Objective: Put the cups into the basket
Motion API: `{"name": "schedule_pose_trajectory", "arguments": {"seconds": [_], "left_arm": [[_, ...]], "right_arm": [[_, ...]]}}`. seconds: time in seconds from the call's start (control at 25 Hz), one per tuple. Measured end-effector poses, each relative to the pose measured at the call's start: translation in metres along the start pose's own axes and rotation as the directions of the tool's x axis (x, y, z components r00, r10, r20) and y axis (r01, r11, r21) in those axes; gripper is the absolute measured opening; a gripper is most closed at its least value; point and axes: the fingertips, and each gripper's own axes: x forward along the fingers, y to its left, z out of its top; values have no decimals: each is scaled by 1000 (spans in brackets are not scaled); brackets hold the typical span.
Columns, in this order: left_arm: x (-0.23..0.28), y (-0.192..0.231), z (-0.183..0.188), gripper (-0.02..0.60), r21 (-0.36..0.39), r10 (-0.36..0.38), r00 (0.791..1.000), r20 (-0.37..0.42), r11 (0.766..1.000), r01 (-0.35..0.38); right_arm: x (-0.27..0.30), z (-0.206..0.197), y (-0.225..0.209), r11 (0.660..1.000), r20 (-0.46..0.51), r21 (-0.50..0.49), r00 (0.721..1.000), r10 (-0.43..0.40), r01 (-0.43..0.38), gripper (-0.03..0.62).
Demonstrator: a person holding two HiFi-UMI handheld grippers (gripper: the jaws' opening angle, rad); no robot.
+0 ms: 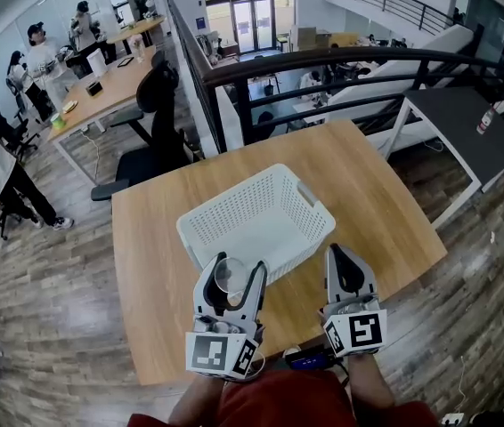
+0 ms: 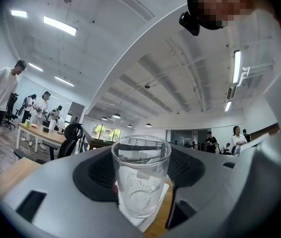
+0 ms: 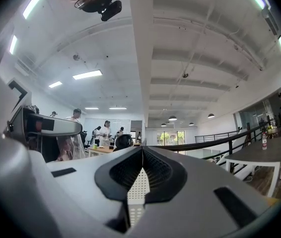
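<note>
A clear glass cup (image 1: 230, 278) stands upright between the jaws of my left gripper (image 1: 239, 269), which is shut on it. They hover at the near edge of the white perforated basket (image 1: 274, 205), which sits empty in the middle of the wooden table (image 1: 386, 212). In the left gripper view the cup (image 2: 140, 175) fills the gap of the left gripper (image 2: 140, 157). My right gripper (image 1: 339, 256) is beside the basket's near right corner, shut, with nothing in it. In the right gripper view the right gripper (image 3: 141, 150) has its jaws meeting at the tips, and a bit of the basket (image 3: 136, 190) shows below.
A black railing (image 1: 323, 65) runs behind the table's far edge. A black office chair (image 1: 150, 140) stands at the far left. People stand around a long desk (image 1: 109, 83) further left. A grey table (image 1: 466, 123) is at the far right.
</note>
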Motion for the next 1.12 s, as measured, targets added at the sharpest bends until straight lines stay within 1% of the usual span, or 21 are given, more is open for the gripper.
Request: {"name": "schedule_pose_trajectory", "arguments": {"seconds": [0.28,0.44,1.12], "left_arm": [[14,-18,-4,285,7,27,1000,-1,1000,-27],[21,-21,-10,285,-1,27,1000,-15,1000,-27],[34,-1,-10,285,-17,-34,999,-29,999,34]], "right_arm": [[2,-4,-26,999,2,26,1000,24,-24,11],[3,-10,-35,999,-8,42,1000,21,-21,11],[20,-11,-20,999,-21,25,1000,-21,21,12]]}}
